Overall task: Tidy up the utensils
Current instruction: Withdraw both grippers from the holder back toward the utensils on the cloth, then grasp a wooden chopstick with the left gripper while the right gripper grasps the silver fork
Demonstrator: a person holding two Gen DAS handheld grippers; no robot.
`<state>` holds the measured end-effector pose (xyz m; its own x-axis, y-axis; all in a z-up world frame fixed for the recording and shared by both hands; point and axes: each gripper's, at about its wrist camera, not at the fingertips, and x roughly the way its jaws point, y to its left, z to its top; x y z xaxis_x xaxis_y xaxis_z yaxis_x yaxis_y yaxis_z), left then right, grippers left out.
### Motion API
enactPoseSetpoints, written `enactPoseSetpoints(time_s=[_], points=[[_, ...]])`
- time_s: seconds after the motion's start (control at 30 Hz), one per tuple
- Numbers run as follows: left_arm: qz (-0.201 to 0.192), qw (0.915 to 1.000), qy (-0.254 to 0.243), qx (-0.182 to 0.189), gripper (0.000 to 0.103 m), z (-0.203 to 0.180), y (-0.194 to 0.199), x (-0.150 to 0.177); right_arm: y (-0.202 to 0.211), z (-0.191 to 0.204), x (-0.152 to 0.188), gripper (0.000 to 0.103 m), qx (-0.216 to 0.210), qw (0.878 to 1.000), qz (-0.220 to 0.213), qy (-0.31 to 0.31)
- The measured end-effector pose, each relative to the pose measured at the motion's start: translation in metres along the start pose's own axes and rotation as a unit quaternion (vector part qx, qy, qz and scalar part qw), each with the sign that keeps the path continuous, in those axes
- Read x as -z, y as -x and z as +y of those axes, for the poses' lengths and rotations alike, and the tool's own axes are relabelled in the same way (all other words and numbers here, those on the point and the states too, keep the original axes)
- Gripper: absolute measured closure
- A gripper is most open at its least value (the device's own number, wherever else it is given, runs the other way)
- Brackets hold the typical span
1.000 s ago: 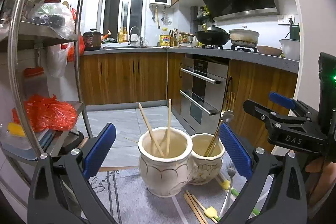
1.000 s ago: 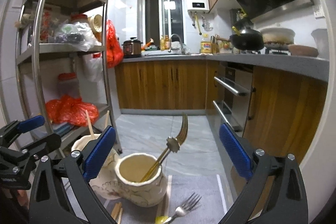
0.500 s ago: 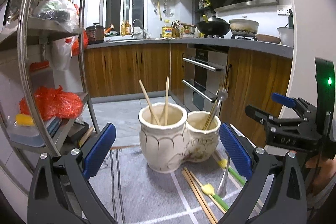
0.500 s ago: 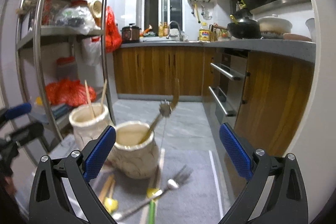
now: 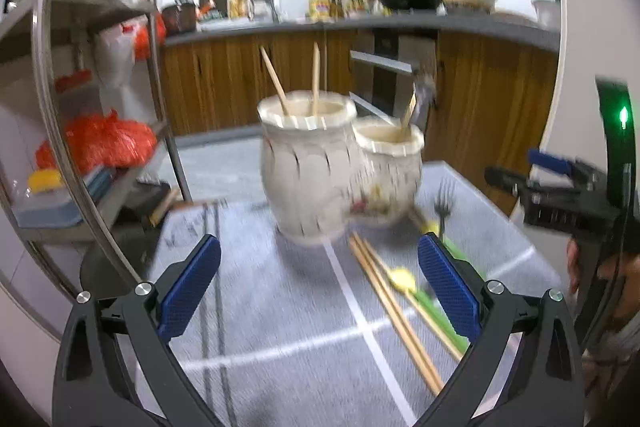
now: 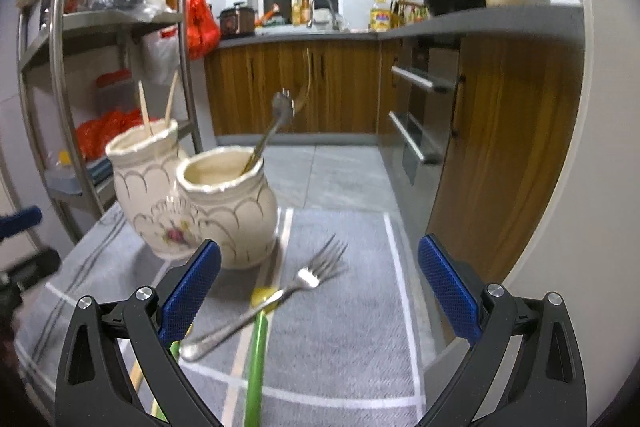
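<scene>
One loose fork (image 6: 276, 301) lay on the desk (image 6: 340, 339) just ahead of the empty, wide-apart right gripper (image 6: 318, 293), handle toward it, tines slanting up-right; the left gripper (image 5: 318, 285), also spread, sat farther off.

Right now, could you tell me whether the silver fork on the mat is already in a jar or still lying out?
Still out. The silver fork lies flat on the grey mat, in front of the smaller jar, crossing a green-handled utensil.
</scene>
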<state>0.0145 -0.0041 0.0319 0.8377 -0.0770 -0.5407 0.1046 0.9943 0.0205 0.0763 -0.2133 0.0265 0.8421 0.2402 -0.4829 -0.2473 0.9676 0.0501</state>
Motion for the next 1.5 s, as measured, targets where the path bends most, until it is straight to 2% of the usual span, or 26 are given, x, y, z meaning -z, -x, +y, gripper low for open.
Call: enactPoseSetpoints(time_s=[0.17, 0.5, 0.8, 1.0, 1.03, 1.1, 1.17, 1.2, 1.23, 1.27, 1.33, 1.4, 1.5], points=[[0.058, 0.9981, -0.019, -0.003, 0.006, -0.011, -0.024, 0.019, -0.01, -0.007, 0.003, 0.005, 0.013, 1.0, 0.02, -0.002], [0.131, 0.9906, -0.038, -0.005, 0.006, -0.025, -0.055, 0.036, -0.017, -0.013, 0.005, 0.005, 0.018, 0.999, 0.032, -0.012], [0.151, 0.9879, -0.03, -0.019, 0.006, -0.021, -0.068, 0.037, -0.018, -0.012, 0.006, 0.005, 0.017, 0.999, 0.034, -0.011], [0.16, 0.9854, -0.052, -0.023, 0.007, -0.034, -0.075, 0.035, -0.026, -0.016, 0.009, 0.005, 0.017, 0.998, 0.057, -0.004], [0.161, 0.9853, -0.054, -0.021, 0.012, -0.034, -0.076, 0.034, -0.026, -0.016, 0.009, 0.005, 0.017, 0.998, 0.061, 0.0], [0.163, 0.9851, -0.052, -0.009, 0.027, -0.034, -0.075, 0.031, -0.028, -0.013, 0.011, 0.005, 0.017, 0.997, 0.071, 0.013], [0.166, 0.9848, -0.05, 0.002, 0.049, -0.031, -0.074, 0.029, -0.031, -0.009, 0.014, 0.005, 0.007, 0.996, 0.084, 0.029], [0.168, 0.9845, -0.05, 0.008, 0.053, -0.03, -0.074, 0.028, -0.032, -0.005, 0.016, 0.006, -0.005, 0.995, 0.092, 0.037], [0.169, 0.9842, -0.05, 0.015, 0.063, -0.029, -0.073, 0.028, -0.032, -0.003, 0.017, 0.007, -0.012, 0.994, 0.098, 0.043], [0.171, 0.9837, -0.052, 0.023, 0.076, -0.028, -0.073, 0.028, -0.032, 0.001, 0.02, 0.008, -0.021, 0.993, 0.106, 0.052], [0.172, 0.9828, -0.061, 0.028, 0.089, -0.028, -0.072, 0.029, -0.032, 0.012, 0.027, 0.009, -0.04, 0.989, 0.121, 0.08], [0.171, 0.982, -0.075, 0.027, 0.095, -0.028, -0.07, 0.029, -0.032, 0.017, 0.031, 0.019, -0.052, 0.986, 0.131, 0.091], [0.171, 0.9813, -0.085, 0.028, 0.096, -0.024, -0.068, 0.031, -0.034, 0.015, 0.031, 0.022, -0.052, 0.986, 0.135, 0.08]])
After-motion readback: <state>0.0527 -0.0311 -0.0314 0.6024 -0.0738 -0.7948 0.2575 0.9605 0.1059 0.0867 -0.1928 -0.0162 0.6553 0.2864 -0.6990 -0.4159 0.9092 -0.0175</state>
